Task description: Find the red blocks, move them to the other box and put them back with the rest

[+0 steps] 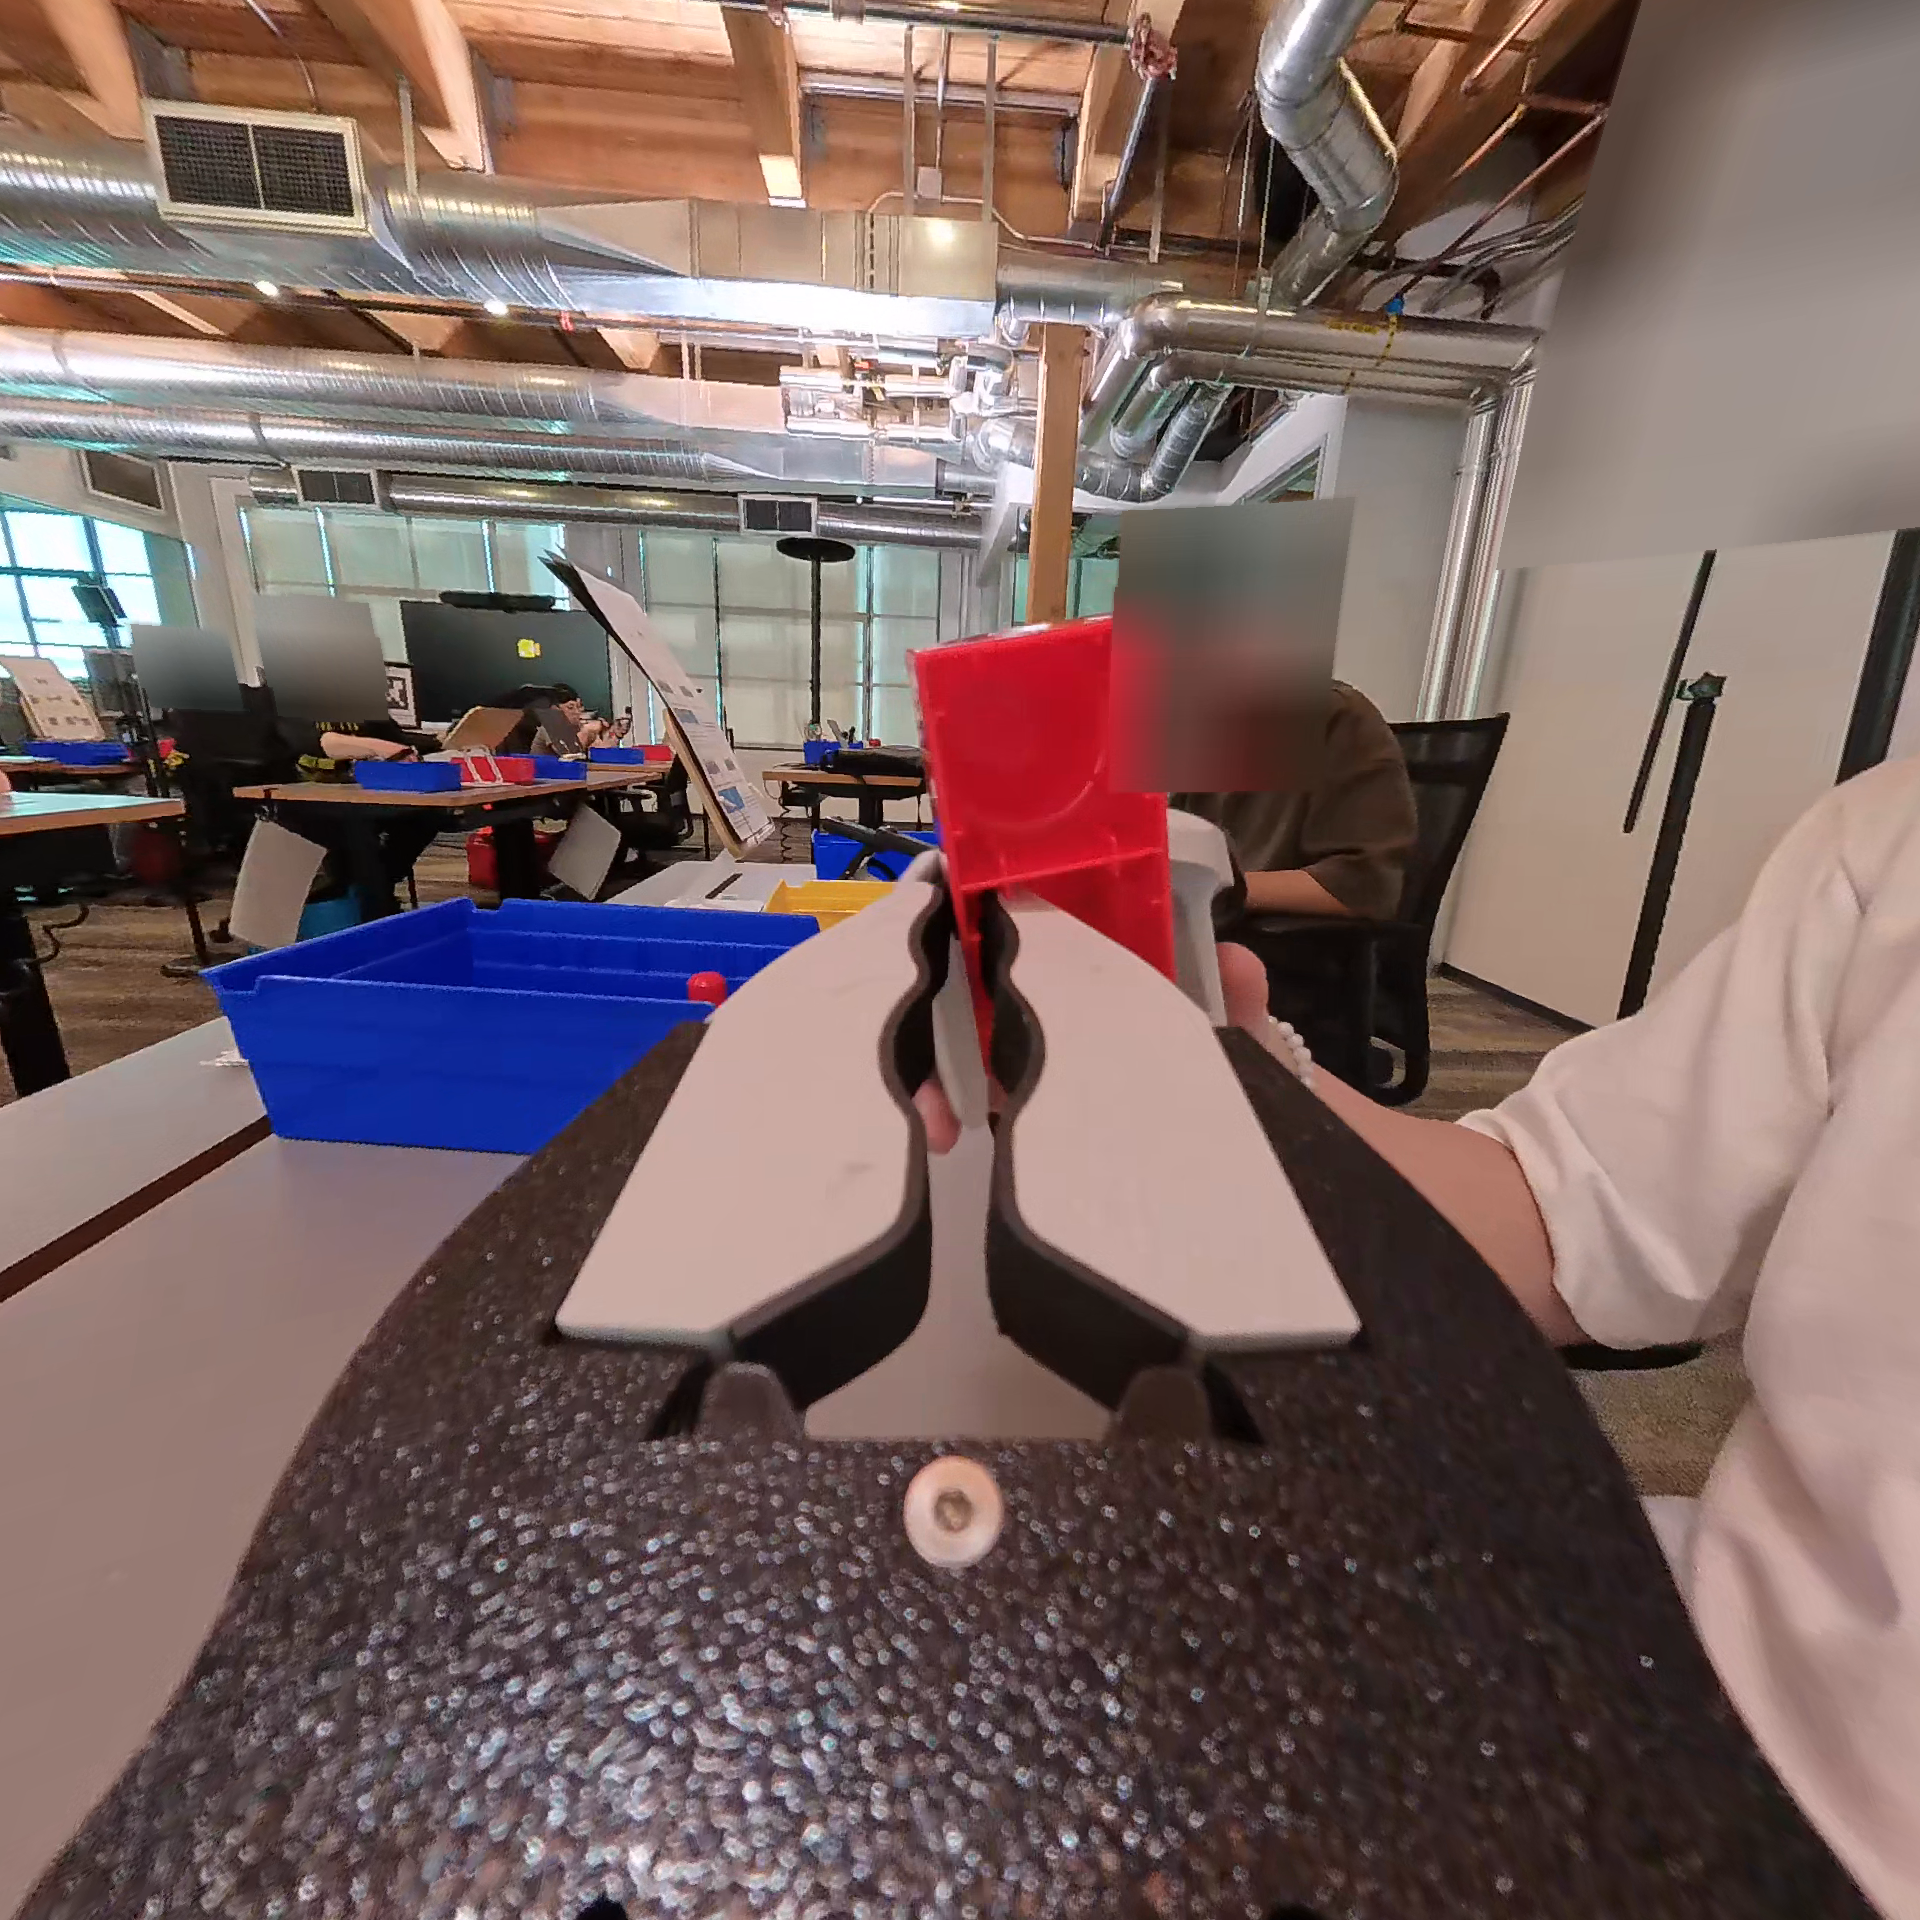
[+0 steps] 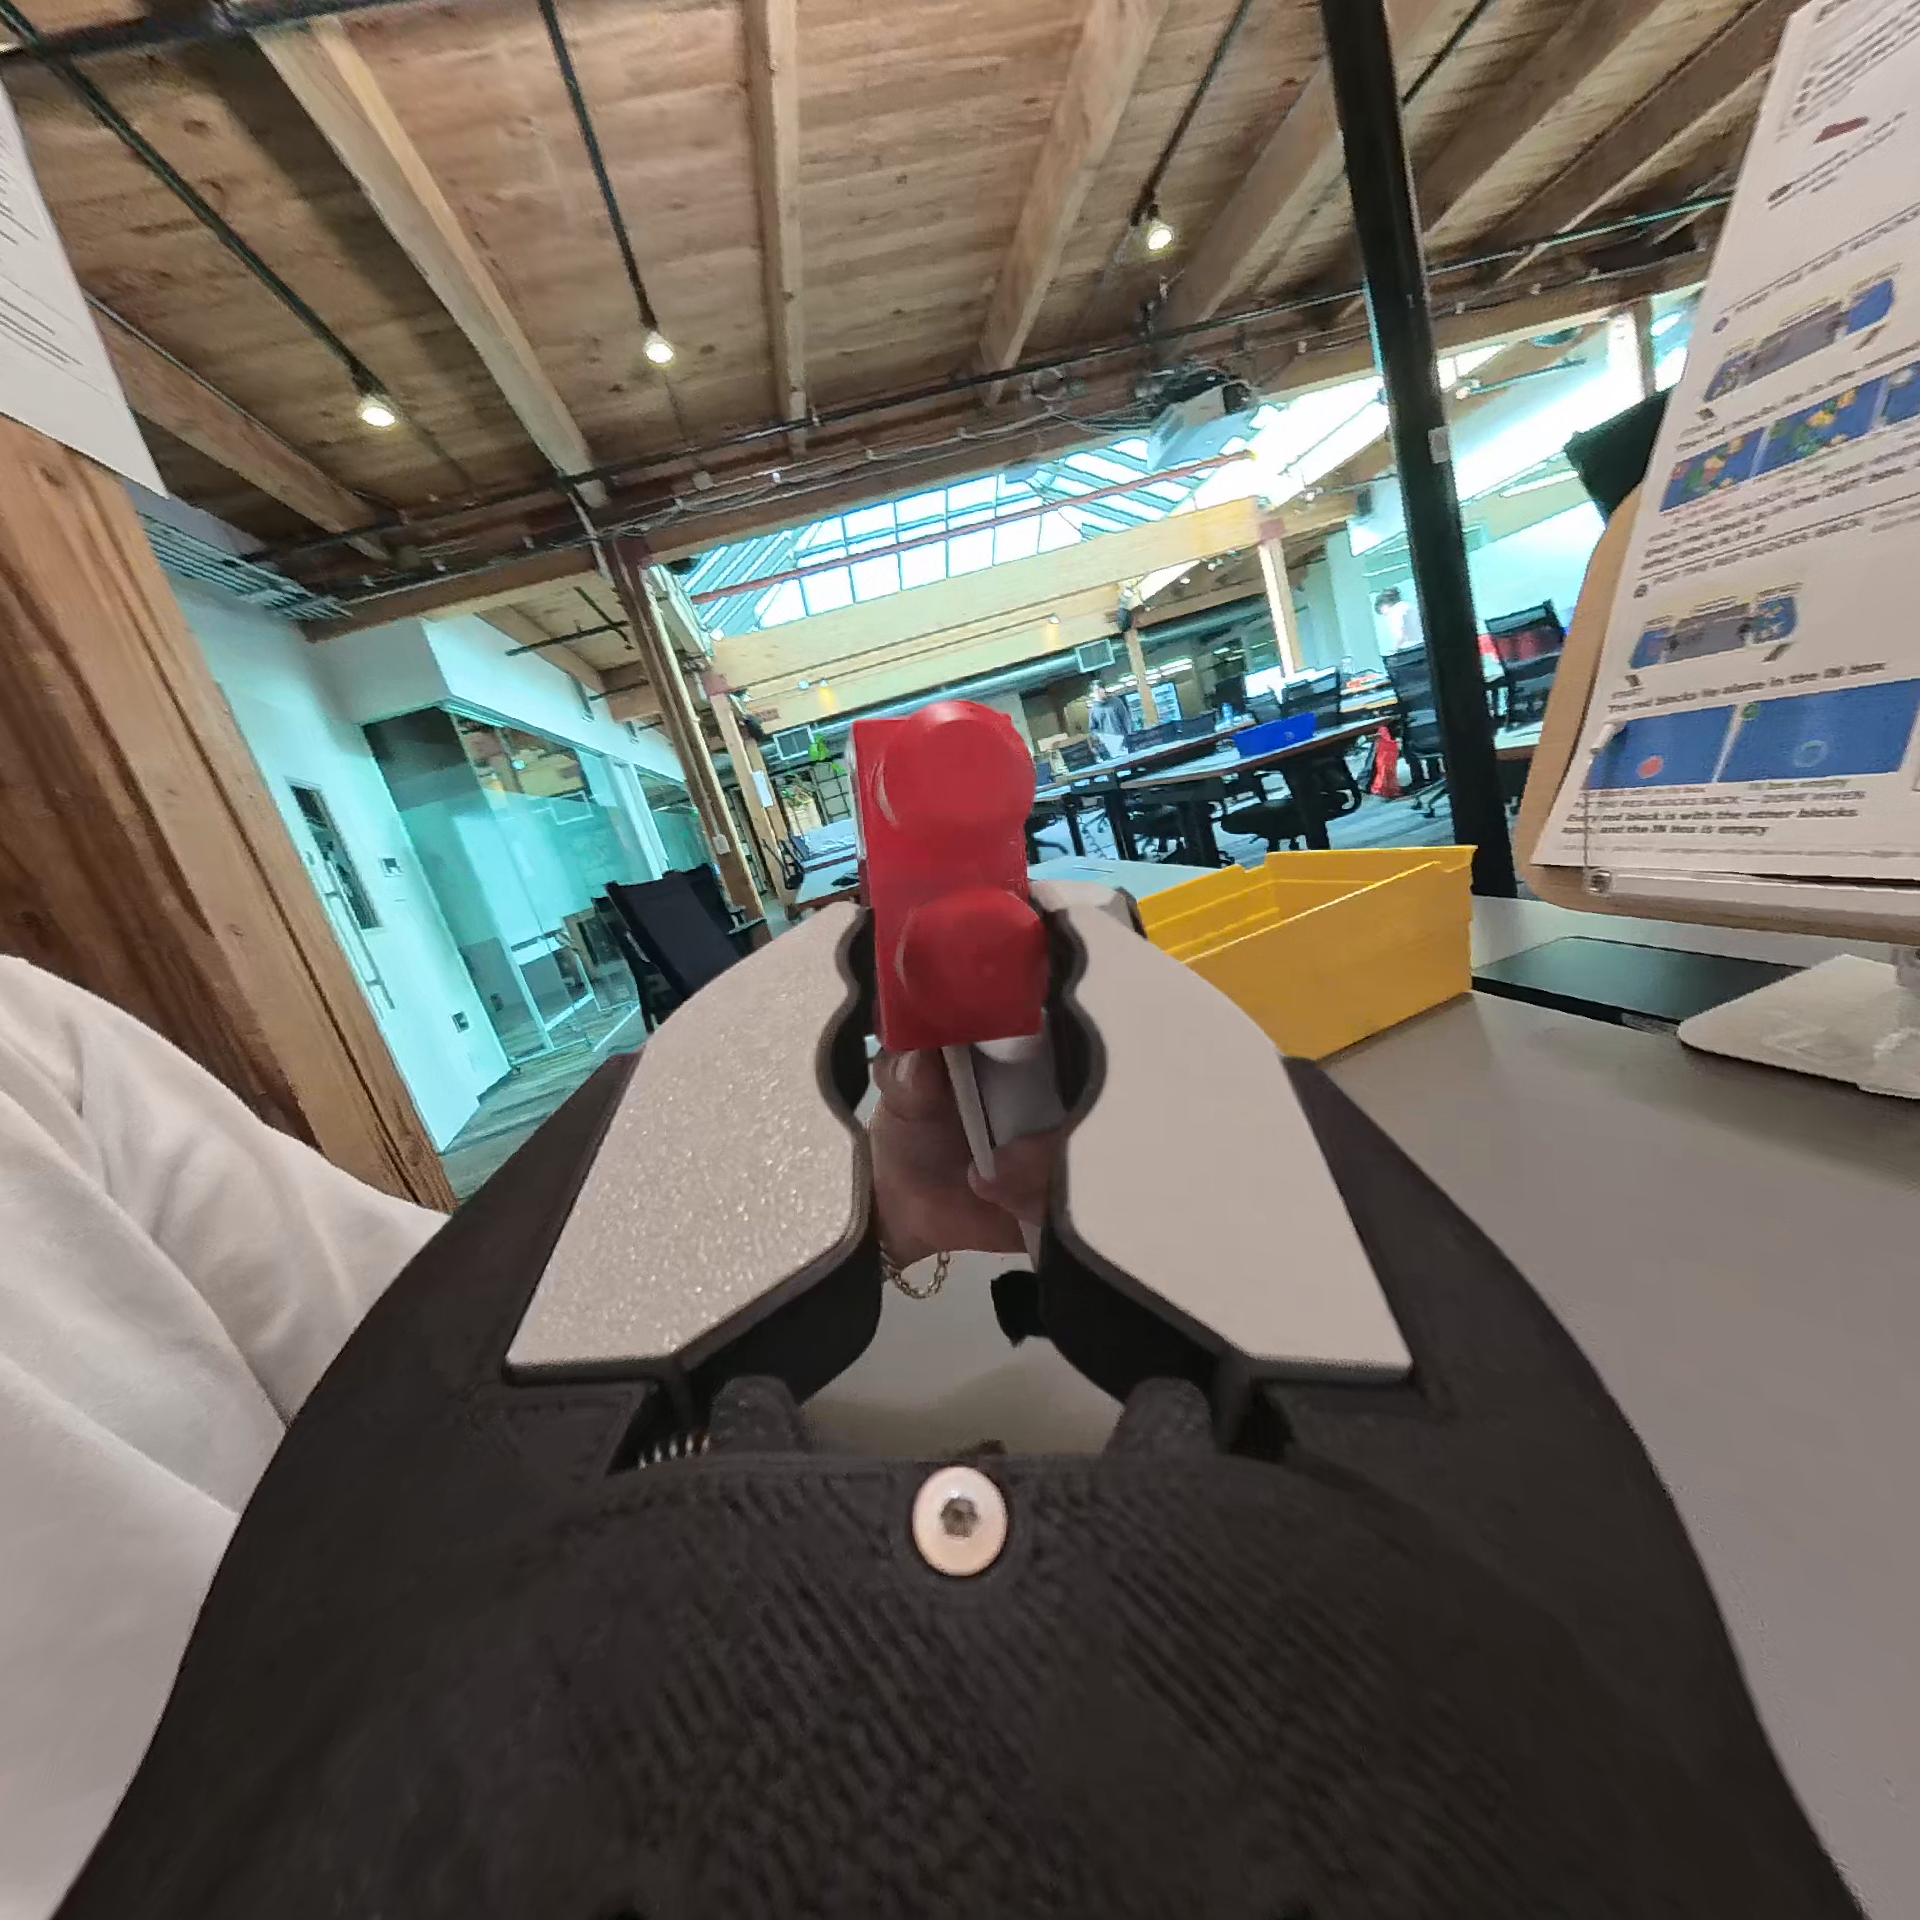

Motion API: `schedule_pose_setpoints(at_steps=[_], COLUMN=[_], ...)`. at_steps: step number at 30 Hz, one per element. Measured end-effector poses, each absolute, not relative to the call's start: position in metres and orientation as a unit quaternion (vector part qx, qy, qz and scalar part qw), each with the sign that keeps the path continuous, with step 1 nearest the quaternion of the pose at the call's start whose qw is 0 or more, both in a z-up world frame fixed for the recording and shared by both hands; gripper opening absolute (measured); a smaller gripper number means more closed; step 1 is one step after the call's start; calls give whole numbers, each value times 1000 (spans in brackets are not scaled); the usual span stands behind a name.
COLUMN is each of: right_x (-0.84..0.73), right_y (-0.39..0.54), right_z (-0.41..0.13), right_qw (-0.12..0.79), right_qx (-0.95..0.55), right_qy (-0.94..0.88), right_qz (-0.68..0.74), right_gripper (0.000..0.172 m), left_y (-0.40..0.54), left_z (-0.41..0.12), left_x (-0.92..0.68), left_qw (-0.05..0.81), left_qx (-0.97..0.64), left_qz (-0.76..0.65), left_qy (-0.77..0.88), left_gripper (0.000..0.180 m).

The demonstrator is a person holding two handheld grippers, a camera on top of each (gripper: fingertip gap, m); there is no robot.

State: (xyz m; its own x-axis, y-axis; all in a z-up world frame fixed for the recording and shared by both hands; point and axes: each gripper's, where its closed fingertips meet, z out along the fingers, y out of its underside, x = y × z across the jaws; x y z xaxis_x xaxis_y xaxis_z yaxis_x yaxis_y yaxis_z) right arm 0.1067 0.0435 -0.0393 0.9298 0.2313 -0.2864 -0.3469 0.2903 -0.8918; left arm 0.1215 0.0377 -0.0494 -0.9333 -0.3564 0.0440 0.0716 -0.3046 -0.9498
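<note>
A red block (image 2: 951, 883) was clamped by both tools — left tool (image 1: 971, 935), right tool (image 2: 956, 956) — mid hand-over; next, one tool must let go.

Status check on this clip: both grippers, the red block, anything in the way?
Left gripper clamped on thin lower wall of red block, held up in the air. Right gripper closed around its studded side. Mid-handover. Blue bin, yellow bin off to the sides; nothing obstructing.

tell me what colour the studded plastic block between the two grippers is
Red; the studded plastic block shows best in the right wrist view.
</note>
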Motion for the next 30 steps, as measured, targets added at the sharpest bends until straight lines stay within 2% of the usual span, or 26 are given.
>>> schedule_pose_setpoints(at_steps=[1,8,11,14,17,20,25,28,30], right_x=[107,114,128,144,142,133,125,123,126], right_y=[44,46,32,12,0,0,4,7,4], right_z=[-40,-53,-54,-64,-89,-106,-128,-133,-140], right_qw=[800,759,742,700,625,572,497,489,472], right_qx=[-570,-637,-664,-713,-780,-816,-854,-857,-865], right_qy=[53,41,45,40,-12,-60,-113,-125,-130], right_qz=[179,129,83,21,-33,-57,-106,-106,-110], right_gripper=[27,27,26,26,27,27,27,27,27], left_y=[38,41,47,51,46,30,18,18,16], left_z=[-50,-63,-72,-86,-101,-121,-147,-158,-164], left_x=[120,127,135,137,132,119,119,125,127], left_qw=[133,163,201,238,242,207,198,218,219], left_qx=[-123,-157,-174,-172,-153,-126,-122,-115,-107], left_qz=[-800,-794,-761,-702,-649,-602,-542,-523,-516], left_qy=[572,564,592,649,704,761,808,816,821], left_gripper=[4,8,35,51,60,64,61,39,36])
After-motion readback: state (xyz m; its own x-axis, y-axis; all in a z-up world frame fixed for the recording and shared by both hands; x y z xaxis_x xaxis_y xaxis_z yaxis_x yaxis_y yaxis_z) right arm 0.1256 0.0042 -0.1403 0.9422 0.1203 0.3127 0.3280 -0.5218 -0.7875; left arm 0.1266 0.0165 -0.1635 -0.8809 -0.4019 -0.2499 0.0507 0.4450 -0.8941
